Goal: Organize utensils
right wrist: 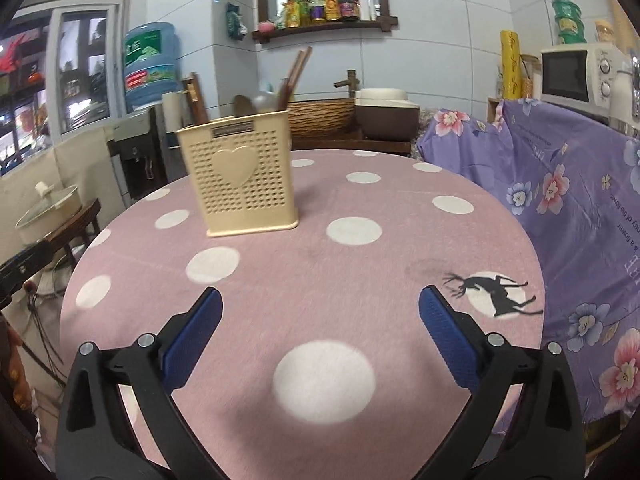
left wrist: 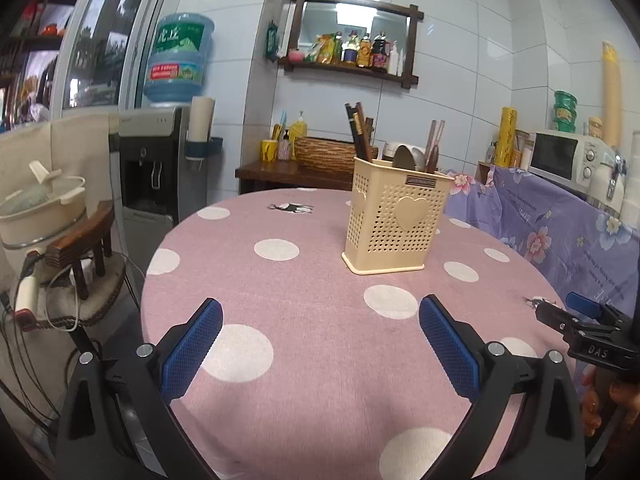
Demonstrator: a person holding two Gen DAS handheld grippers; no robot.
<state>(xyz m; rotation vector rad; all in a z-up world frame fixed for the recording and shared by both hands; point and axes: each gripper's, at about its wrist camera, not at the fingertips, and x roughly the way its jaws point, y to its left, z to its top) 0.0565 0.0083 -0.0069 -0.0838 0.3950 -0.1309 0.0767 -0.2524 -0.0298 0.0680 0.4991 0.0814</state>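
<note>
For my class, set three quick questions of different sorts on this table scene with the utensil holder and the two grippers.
1. True or false: the holder lies tipped on its side.
2. Which shape is raised on the holder's wall? A) star B) heart C) circle
3. Fill in: the left gripper and the right gripper both stand ____, with nothing between their fingers.

Key: 1 false, it stands upright on the tablecloth, with chopsticks and spoons in it. 2 B. 3 open.

Utensil (left wrist: 402, 156) lower ends inside holder (left wrist: 394, 218)
</note>
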